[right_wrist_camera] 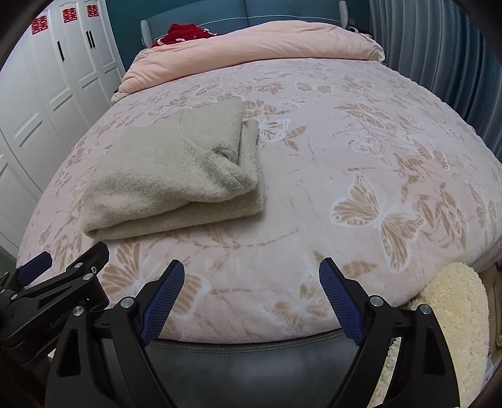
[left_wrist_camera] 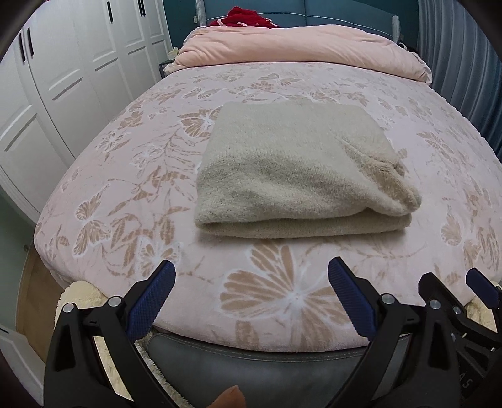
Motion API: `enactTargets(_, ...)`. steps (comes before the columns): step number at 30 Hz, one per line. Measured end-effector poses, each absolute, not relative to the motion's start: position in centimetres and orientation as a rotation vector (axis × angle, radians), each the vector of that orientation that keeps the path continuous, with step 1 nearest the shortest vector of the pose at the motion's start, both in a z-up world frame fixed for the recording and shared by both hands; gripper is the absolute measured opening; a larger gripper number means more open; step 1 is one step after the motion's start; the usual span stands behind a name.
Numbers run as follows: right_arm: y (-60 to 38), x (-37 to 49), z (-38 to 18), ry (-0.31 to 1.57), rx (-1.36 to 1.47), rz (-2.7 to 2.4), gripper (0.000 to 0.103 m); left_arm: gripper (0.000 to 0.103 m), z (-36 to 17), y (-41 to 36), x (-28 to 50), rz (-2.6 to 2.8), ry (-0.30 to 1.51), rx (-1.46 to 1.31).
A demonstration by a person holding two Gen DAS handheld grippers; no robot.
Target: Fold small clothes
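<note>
A beige knitted garment [left_wrist_camera: 291, 169] lies folded into a thick rectangle on the pink butterfly-patterned bed [left_wrist_camera: 125, 175]. In the right wrist view the same garment [right_wrist_camera: 169, 175] sits left of centre. My left gripper [left_wrist_camera: 251, 270] hovers over the near edge of the bed, short of the garment, its blue pads wide apart with nothing between them. My right gripper [right_wrist_camera: 251, 266] is likewise open and empty over the bed's near edge, to the right of the garment. Each gripper shows at the edge of the other's view: right gripper [left_wrist_camera: 451, 282], left gripper [right_wrist_camera: 66, 263].
A rolled pink duvet [left_wrist_camera: 298, 47] lies across the head of the bed, with a red cloth [left_wrist_camera: 244, 15] behind it. White wardrobe doors [left_wrist_camera: 62, 78] stand on the left, grey curtains [right_wrist_camera: 439, 62] on the right. A cream fluffy rug [right_wrist_camera: 451, 307] lies by the bed's foot.
</note>
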State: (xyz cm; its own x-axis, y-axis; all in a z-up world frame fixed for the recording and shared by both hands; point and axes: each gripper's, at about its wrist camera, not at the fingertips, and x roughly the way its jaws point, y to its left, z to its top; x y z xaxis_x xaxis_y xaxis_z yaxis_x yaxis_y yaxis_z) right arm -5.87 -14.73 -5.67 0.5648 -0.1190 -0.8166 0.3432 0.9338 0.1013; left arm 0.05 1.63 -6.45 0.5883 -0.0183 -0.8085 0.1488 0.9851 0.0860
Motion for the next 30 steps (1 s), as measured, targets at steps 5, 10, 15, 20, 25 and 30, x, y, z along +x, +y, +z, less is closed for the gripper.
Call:
enactTargets(5,-14.55,-6.14,-5.45,0.924,0.250,-0.285,0.086,0.091,-5.89,1.36,-0.40,-0.100,0.904,0.177)
enactTargets(10,-14.46,-6.18,-5.35,0.921,0.240,-0.289,0.086,0.091,-5.80,1.36,-0.42,-0.096,0.898,0.177)
enactTargets(15,-14.18,-6.25,-5.23,0.915,0.238,-0.285,0.086,0.093,-5.42,1.34,-0.44,-0.079,0.878,0.171)
enactTargets(20,-13.96,-6.27,-5.12,0.912,0.224,-0.291,0.086,0.094,-5.58,1.95,-0.21,-0.086,0.883,0.130)
enactTargets(25,-14.03,-6.32,-5.22,0.915,0.220,-0.296,0.086,0.094,-5.82,1.84,-0.20,-0.083,0.893,0.132)
enactTargets(30,-14.06,-6.31,-5.31,0.917,0.226,-0.302,0.086,0.091,-5.67,1.60,-0.29,-0.085,0.878,0.148)
